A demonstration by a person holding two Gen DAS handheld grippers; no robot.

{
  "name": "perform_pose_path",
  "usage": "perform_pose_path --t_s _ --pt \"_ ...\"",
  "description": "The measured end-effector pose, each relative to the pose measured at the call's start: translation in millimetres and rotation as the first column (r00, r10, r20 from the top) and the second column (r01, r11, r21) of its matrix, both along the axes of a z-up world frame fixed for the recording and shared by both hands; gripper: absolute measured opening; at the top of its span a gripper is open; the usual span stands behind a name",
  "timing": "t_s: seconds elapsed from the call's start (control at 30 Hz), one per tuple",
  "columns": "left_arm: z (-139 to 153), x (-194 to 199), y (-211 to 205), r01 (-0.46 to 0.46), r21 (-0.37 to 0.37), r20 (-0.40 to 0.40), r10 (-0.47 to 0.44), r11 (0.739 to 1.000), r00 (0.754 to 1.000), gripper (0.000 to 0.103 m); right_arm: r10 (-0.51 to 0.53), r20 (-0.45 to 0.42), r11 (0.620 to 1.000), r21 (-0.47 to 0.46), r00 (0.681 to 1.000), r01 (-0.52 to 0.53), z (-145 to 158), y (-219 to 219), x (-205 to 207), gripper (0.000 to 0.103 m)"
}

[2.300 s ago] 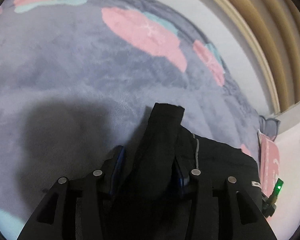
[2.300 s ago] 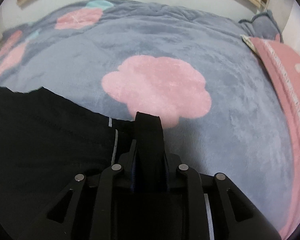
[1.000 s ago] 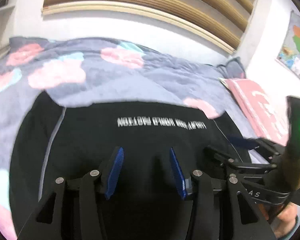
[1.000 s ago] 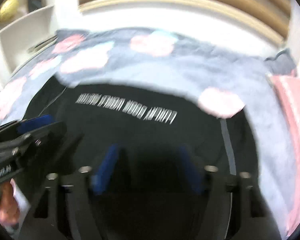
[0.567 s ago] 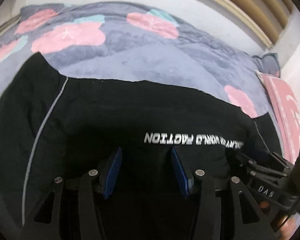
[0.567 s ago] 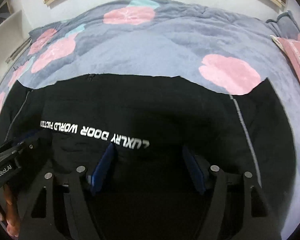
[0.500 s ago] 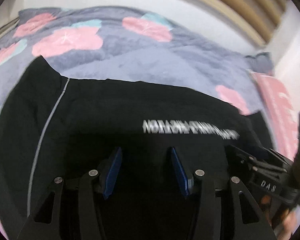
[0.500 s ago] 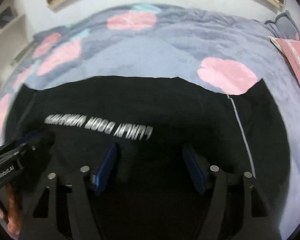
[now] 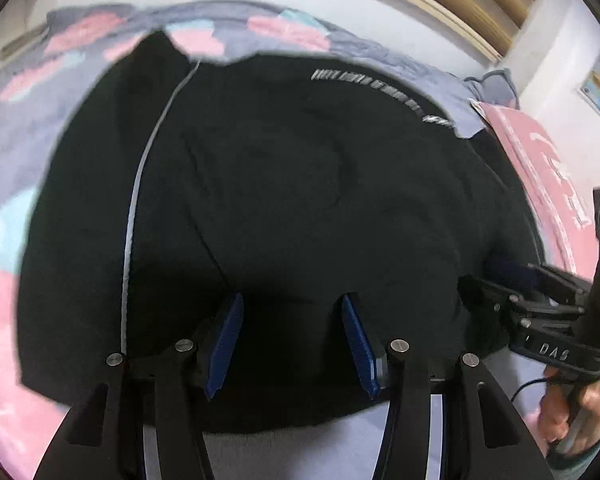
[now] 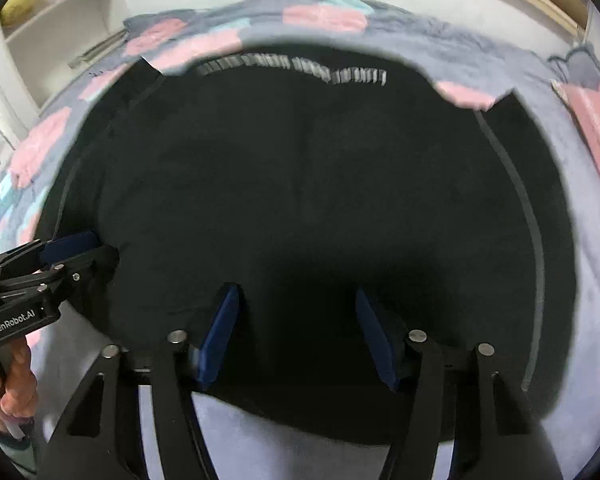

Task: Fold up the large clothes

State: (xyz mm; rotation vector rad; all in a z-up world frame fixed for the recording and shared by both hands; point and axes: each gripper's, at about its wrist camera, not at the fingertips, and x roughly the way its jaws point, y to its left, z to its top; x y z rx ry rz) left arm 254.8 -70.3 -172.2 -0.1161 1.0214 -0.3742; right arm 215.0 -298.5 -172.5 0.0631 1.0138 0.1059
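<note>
Left tool (image 9: 292, 340) is down over the near edge of the black garment (image 9: 300, 200), blue pads standing apart with dark cloth showing in the gap, nothing pinched as far as the view tells. Right tool (image 10: 296, 336) sits alongside it, further along that same near hem, and its jaws are closing right now, with black fabric between them but the pads not yet pressing on it. The garment lies spread flat across the bed (image 10: 440, 52), on the grey blanket with pink blotches, its white lettering (image 10: 300, 68) up at the far edge and a pale seam line (image 9: 140, 184) running down one side. A pink pillow (image 9: 548, 160) lies off to the side.

This looks like the pick-up for a fold: both tools are lined up on the near hem, side by side. The call from here is for both to bite the hem cleanly, catching every layer, then lift together and carry it toward the lettered far edge, keeping the two corners level so the fold lands square.
</note>
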Motion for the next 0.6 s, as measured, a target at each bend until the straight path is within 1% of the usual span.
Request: perform_pose_path --t_s 0.07,0.13,0.2,0.27,0.33,0.4,0.43,0.5,0.53,0.6 --pt "-0.8 -0.2 1.8 -0.012 -0.008 -0.001 0.012 1.000 1.000 0.052 -0.029 0.005 0.999 0.034 1.000 0.028 -6.6 -4.5 1.0 0.064" --pt "3.3 -6.4 0.8 -0.007 0.000 0.034 0.007 1.000 0.999 0.052 -0.039 0.012 0.999 0.007 0.999 0.039 -4.1 -2.1 -2.6 0.063" --pt "8.1 -16.0 4.7 0.013 0.001 0.070 -0.013 1.000 0.997 0.052 -0.040 0.017 0.999 0.012 0.999 0.039 -2.3 -3.9 -5.4 0.064" --pt "19.2 -28.8 13.9 0.011 -0.010 0.106 -0.010 1.000 0.994 0.053 -0.034 0.022 0.998 0.056 0.999 0.033 2.8 -13.4 -11.7 0.066" --pt "32.7 -35.0 28.9 -0.006 -0.027 0.149 0.009 1.000 0.989 0.053 -0.045 0.005 0.995 0.091 0.999 0.044 7.2 -25.3 -19.7 0.070" --pt "49.5 -42.9 48.5 -0.029 -0.047 0.209 0.038 0.998 0.977 0.053 -0.051 0.000 0.993 0.108 0.999 0.051 12.9 -32.1 -29.4 0.071" --pt "57.2 -45.2 60.5 -0.041 -0.063 0.234 0.055 0.997 0.971 0.053 -0.050 0.006 0.994 0.102 0.999 0.049 16.9 -35.9 -36.3 0.071" --pt "66.5 -48.4 80.4 -0.063 -0.096 0.253 0.086 0.993 0.964 0.061 -0.052 0.040 0.996 0.068 0.998 0.049 26.3 -40.4 -49.3 0.072" --pt "72.2 -46.6 96.5 -0.089 -0.120 0.257 0.118 0.989 0.959 0.066 -0.053 0.064 0.998 0.050 0.997 0.049 32.6 -44.7 -55.9 0.073" --pt "78.9 -42.4 118.5 -0.121 -0.151 0.256 0.157 0.981 0.954 0.069 -0.061 0.106 0.998 0.030 0.993 0.058 44.6 -56.4 -64.7 0.075"
